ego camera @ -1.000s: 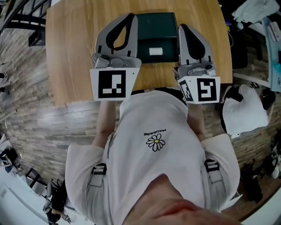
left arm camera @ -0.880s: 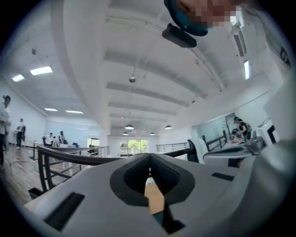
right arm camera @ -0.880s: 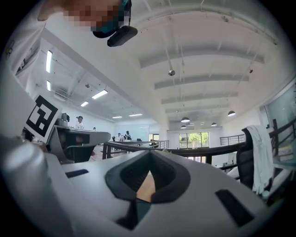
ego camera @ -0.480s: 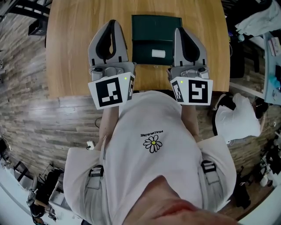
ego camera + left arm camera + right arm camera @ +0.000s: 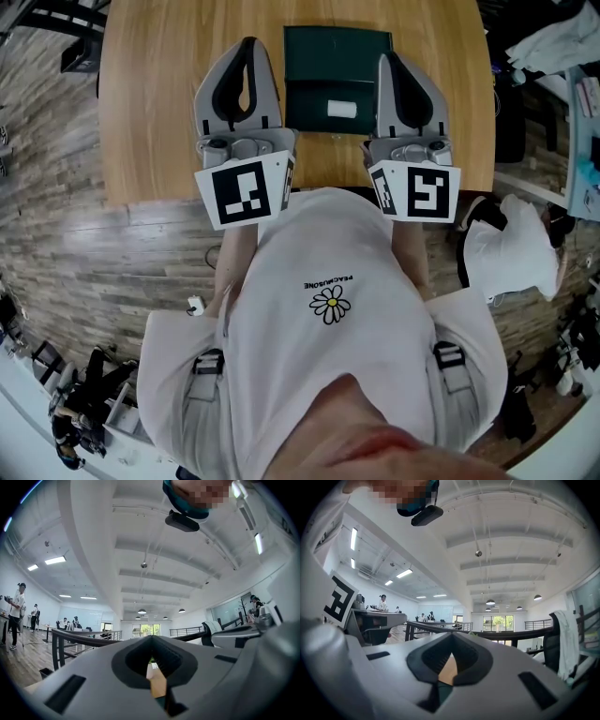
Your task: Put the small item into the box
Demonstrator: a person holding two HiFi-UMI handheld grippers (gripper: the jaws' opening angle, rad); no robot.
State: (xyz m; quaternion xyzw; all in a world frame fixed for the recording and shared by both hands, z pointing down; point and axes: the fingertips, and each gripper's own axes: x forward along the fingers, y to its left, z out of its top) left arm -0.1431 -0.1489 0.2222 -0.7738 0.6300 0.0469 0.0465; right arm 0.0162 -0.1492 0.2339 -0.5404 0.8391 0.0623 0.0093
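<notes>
- Left claw (image 5: 247, 49) — shut, empty, just left of the box (image 5: 337, 47).
- White item (image 5: 340, 109) lies on the box's near half, long axis left–right, between the claws.
- Right claw (image 5: 386, 60) — shut, empty; it is the nearer one, with the item to its left.

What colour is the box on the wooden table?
The box is dark green. The head view shows it best.

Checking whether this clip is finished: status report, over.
Left claw and right claw both shut, both empty, either side of the green box. Small white item lies in the box. Nothing in the way.
</notes>
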